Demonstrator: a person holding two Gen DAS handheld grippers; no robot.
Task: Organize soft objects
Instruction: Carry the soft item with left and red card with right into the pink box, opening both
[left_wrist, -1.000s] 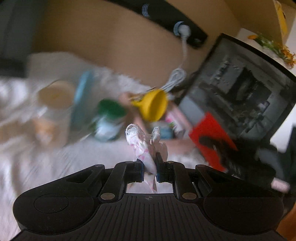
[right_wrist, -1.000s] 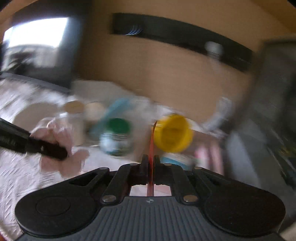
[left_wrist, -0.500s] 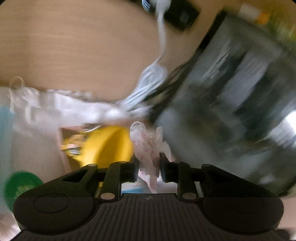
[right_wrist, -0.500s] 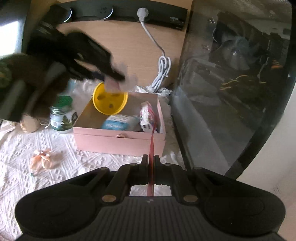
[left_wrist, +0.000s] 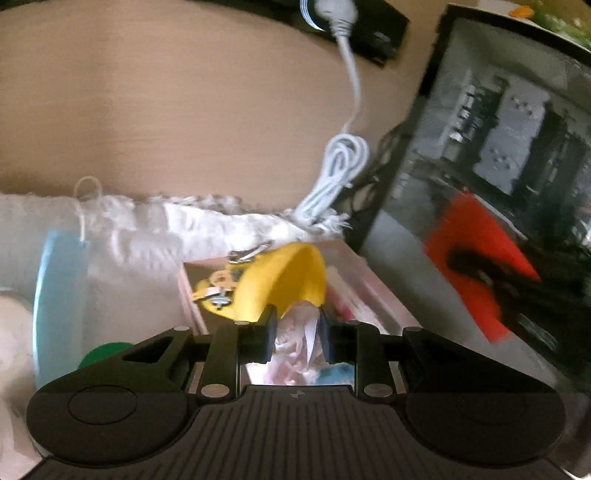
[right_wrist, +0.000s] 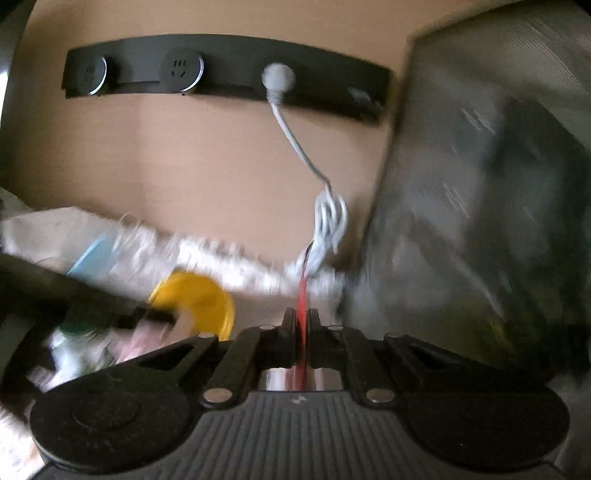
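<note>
while the left hand-held gripper (left_wrist: 295, 334) hangs over the pink box (left_wrist: 369, 291), jaws slack around the pink fabric (left_wrist: 295, 332), let it drop clear; the right hand-held gripper (right_wrist: 302, 328) pinches a red sheet (right_wrist: 301, 295).

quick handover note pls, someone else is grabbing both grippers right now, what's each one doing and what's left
Left gripper: jaws parted over the pink box; the pink-and-white soft piece sits loosely between the pads, apparently just let go.
Right gripper: shut on a thin red sheet, held edge-on, off to the right of the box.
Already in the box: yellow funnel.
Done: the soft piece has reached the box.
Left: back the left gripper out, then place the red sheet. The right view is blurred, so check the aim first.
</note>
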